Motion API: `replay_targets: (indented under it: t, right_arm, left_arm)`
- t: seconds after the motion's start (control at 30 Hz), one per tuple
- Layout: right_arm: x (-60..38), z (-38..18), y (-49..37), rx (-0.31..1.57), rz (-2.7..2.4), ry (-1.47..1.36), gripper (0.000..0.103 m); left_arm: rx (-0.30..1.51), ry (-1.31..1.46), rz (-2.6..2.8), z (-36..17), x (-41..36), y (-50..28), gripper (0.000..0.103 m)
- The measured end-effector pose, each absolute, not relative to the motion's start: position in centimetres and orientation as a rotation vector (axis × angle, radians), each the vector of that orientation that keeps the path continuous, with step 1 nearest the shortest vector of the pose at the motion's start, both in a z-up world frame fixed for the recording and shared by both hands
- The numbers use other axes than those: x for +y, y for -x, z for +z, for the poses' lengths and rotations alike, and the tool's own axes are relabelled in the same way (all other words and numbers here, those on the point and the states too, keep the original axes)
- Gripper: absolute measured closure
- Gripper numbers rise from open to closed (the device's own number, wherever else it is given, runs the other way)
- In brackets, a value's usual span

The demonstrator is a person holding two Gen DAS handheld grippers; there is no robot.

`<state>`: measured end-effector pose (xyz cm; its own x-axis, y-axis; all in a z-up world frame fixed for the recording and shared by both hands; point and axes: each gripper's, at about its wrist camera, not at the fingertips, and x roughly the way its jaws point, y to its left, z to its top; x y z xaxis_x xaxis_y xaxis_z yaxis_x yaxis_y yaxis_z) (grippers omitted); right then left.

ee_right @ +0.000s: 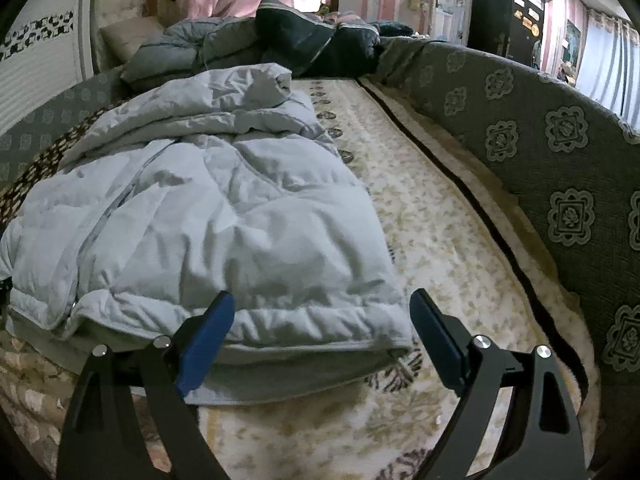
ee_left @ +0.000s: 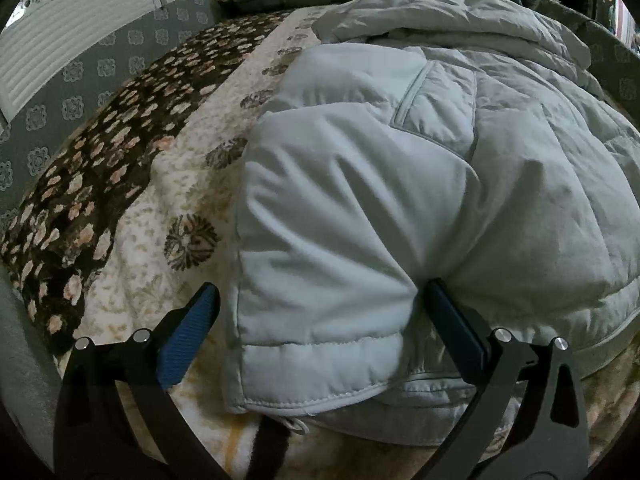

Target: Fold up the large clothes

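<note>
Your pale grey padded jacket [ee_left: 400, 184] lies spread on the cream floral bedcover [ee_left: 168, 184], its hem end nearest you and its crumpled far end toward the dark bedding [ee_right: 256, 48] piled at the head of the bed

Your left gripper [ee_left: 320, 304] is spread wide over the near left corner of the jacket. A folded, stitched-edge part of the jacket bulges up between the two fingers [ee_left: 192, 332]. The left finger stands just off the fabric's side edge, over the bedcover, with a gap showing; the right finger is pressed into a crease of the jacket, touching it. The pads are not clamped on the fabric, so nothing is gripped here

Your right gripper [ee_right: 324, 312] is also spread wide, hovering at the near right corner of the jacket [ee_right: 208, 216]. The hem runs across between its fingers: the left finger sits over the jacket's hem, the right finger just beyond the corner, over the bare bedcover [ee_right: 432, 216]. Whether the left finger actually touches the cloth, you cannot tell from this view; nothing is grasped

The grey patterned padded wall [ee_right: 536, 144] runs along the right side of the bed, well apart from the jacket
</note>
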<state>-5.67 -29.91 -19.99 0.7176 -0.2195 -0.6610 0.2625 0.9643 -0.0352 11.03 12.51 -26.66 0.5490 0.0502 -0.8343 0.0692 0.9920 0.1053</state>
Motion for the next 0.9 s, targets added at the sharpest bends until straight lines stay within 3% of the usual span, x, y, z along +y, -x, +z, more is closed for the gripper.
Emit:
replay_targets:
  t: [0.33, 0.6, 0.63, 0.7, 0.77, 0.83, 0.9]
  right_arm:
    - [-32.3, -20.6, 4.4, 0.696, -0.236, -0.118, 0.014]
    - [-34.7, -24.1, 4.1, 0.821, -0.103, -0.311, 0.016]
    - [-34.7, -24.3, 4.3, 0.823, -0.086, -0.331, 0.025]
    - [-34.5, -24.3, 4.4, 0.817, -0.058, -0.349, 0.032]
    - [-34.1, -24.0, 4.2, 0.817, -0.036, -0.343, 0.051]
    - [-33.9, -23.5, 4.0, 0.813, -0.022, -0.334, 0.063]
    - [-33.7, -23.1, 3.8, 0.811, -0.022, -0.327, 0.066]
  left_arm:
    - [0.983, -0.172, -0.010, -26.4, 11.5, -11.0, 0.003]
    - [0.962, -0.219, -0.005, -25.5, 10.2, -10.5, 0.003]
    - [0.961, -0.219, -0.005, -25.4, 10.1, -10.4, 0.003]
    - [0.965, -0.210, -0.010, -25.2, 10.2, -10.2, 0.003]
    - [0.975, -0.197, -0.025, -25.0, 10.9, -9.9, 0.003]
    - [0.986, -0.187, -0.038, -25.0, 11.1, -9.6, 0.003]
    - [0.993, -0.171, -0.054, -24.8, 11.5, -9.3, 0.003]
